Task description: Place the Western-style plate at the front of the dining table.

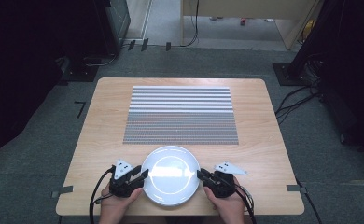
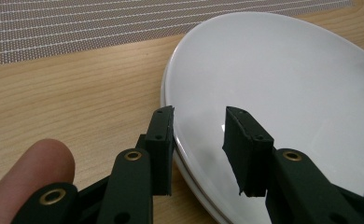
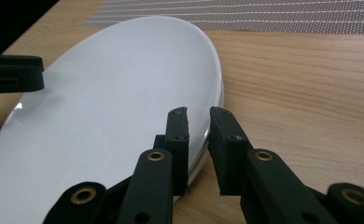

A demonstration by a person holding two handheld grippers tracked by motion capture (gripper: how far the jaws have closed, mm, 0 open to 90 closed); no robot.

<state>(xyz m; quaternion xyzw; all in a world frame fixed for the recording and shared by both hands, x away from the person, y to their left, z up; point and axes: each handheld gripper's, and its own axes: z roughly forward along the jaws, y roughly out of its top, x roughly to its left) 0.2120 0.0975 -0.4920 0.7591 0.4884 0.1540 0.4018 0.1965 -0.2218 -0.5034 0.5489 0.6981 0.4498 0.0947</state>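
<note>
A round white plate (image 1: 171, 179) lies on the wooden table (image 1: 101, 140) near its front edge, between both hands. My left gripper (image 1: 143, 175) is at the plate's left rim. In the left gripper view the left gripper (image 2: 199, 112) has one pad against the outside of the rim and the other on the plate (image 2: 287, 79). My right gripper (image 1: 200, 174) is at the right rim. In the right gripper view the right gripper (image 3: 199, 112) has its pads close together with the edge of the plate (image 3: 110, 102) pinched between them. The rim shows a doubled edge.
A grey and white striped mat (image 1: 180, 114) covers the middle of the table just beyond the plate. Bare wood lies to either side. Cables trail from both grippers off the front edge. Around the table are dark stands and floor cables.
</note>
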